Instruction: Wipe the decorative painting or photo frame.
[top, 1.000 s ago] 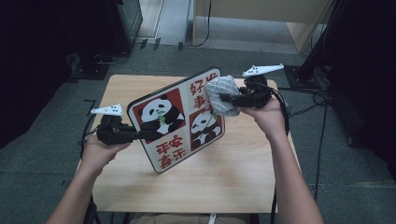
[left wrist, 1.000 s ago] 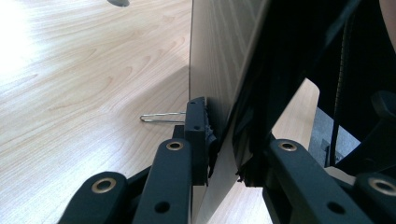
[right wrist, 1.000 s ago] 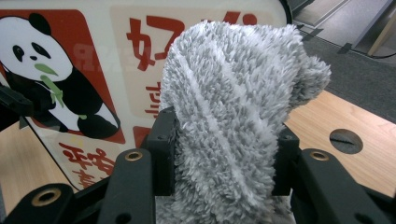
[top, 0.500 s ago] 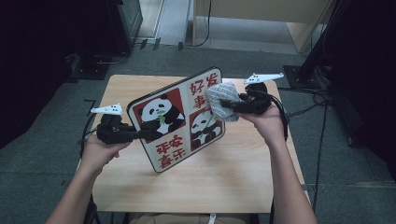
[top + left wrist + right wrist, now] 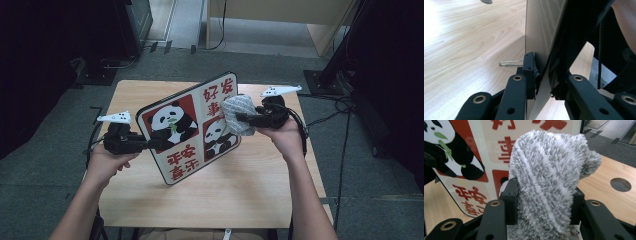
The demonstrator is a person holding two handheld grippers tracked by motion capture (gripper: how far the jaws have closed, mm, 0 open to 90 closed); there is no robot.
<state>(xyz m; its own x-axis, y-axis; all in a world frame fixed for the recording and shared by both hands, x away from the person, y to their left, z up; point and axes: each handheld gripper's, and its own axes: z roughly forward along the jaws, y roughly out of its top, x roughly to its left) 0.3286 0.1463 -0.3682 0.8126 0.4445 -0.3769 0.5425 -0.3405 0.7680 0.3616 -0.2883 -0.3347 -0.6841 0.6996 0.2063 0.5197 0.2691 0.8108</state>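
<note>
Left gripper [image 5: 159,144] clamped on edge of panda board [image 5: 192,125], held tilted above table [image 5: 250,190]; right gripper [image 5: 239,118] clamped on grey cloth [image 5: 238,115], cloth touching board face

Lab: stand bases [image 5: 330,80] and cables [image 5: 345,107] on carpet.

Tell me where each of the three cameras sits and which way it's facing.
High view: above the person's side, facing forward and down on the table; both forearms, left tongs, right tongs.
Left gripper view: on the left tongs, facing along the panda board's edge.
Right gripper view: on the right tongs, facing the grey cloth.
Shared: all show the board.
</note>
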